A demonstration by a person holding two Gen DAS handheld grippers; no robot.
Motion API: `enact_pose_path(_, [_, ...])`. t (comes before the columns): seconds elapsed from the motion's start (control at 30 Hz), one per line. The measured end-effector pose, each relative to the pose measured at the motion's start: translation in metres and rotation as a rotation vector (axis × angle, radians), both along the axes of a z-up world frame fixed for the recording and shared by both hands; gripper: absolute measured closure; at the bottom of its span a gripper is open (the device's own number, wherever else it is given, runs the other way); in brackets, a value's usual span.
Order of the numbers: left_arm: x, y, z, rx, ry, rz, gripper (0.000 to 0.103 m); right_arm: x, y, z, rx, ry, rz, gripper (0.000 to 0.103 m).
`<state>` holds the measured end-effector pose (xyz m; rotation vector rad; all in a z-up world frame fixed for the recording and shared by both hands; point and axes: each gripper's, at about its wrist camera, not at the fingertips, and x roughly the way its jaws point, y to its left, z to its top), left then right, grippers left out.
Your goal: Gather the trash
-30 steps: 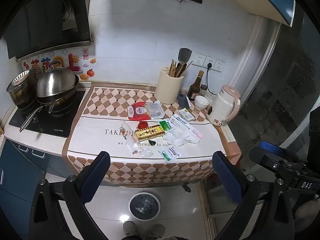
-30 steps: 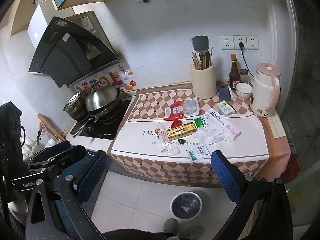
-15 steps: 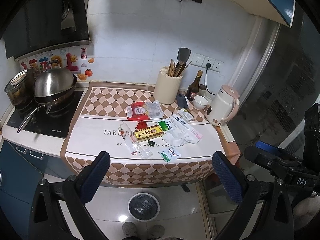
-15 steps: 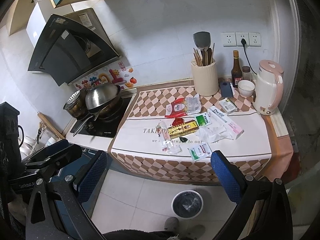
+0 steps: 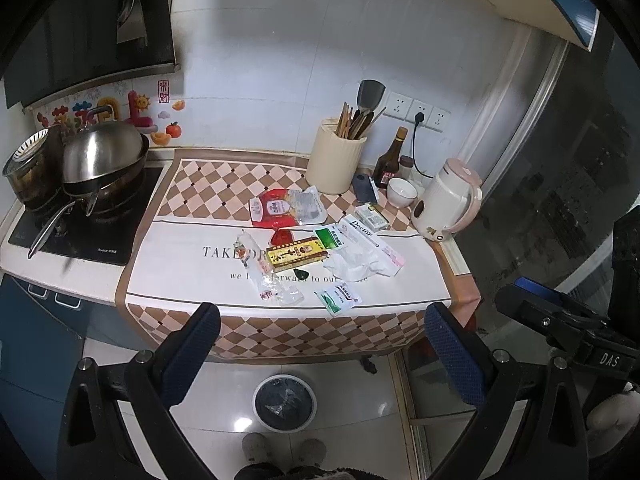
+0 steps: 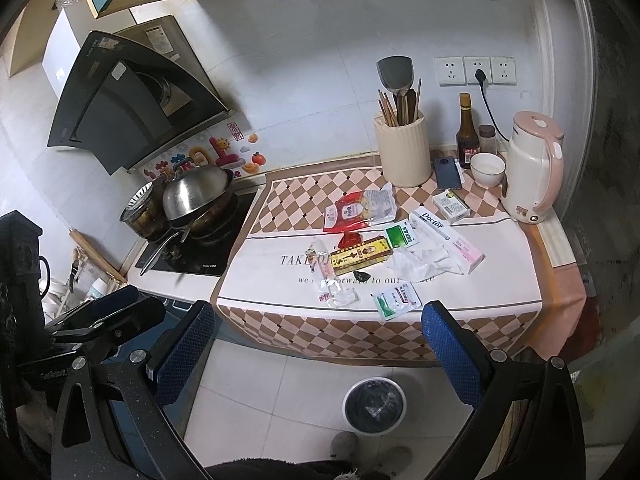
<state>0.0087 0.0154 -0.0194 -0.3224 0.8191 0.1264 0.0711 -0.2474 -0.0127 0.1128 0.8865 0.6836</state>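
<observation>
- Left wrist view: the left gripper (image 5: 320, 344) hangs with its jaws spread wide and nothing between them, held back from the counter edge, probably so the whole spread of litter can be taken in before choosing a piece.
- Ahead of it and well apart, the trash lies loose on the checked table mat (image 5: 192, 272): a green-and-white sachet (image 5: 339, 298) nearest, a clear wrapper (image 5: 280, 294) just left of that, a yellow box (image 5: 297, 254) and crumpled tissue (image 5: 354, 266) beyond, a red snack bag (image 5: 280, 210) farthest.
- Below the fingers stands the trash bin (image 5: 285, 403), set on the floor under the counter edge where dropping is easy.
- Against half a second ago the counter sits slightly nearer and lower in this view; no item has moved.
- Right wrist view: the right gripper (image 6: 318, 340) is likewise wide apart and empty, back from the counter; the left gripper's body shows at its far left.
- The sachet (image 6: 396, 300) lies just ahead between its fingers, the bin (image 6: 375, 405) below, the kettle (image 6: 530, 172) ahead to the right.
- Compared with a half-second earlier, the scene has shifted little; the litter is undisturbed.
</observation>
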Motion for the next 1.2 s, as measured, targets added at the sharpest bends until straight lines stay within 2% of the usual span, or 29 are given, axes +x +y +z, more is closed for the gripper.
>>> enact_pose_path(1.2, [-0.003, 0.004, -0.013, -0.019, 0.014, -0.020, 0.000, -0.010, 0.011, -0.014, -0.017, 0.022, 0.010, 0.000])
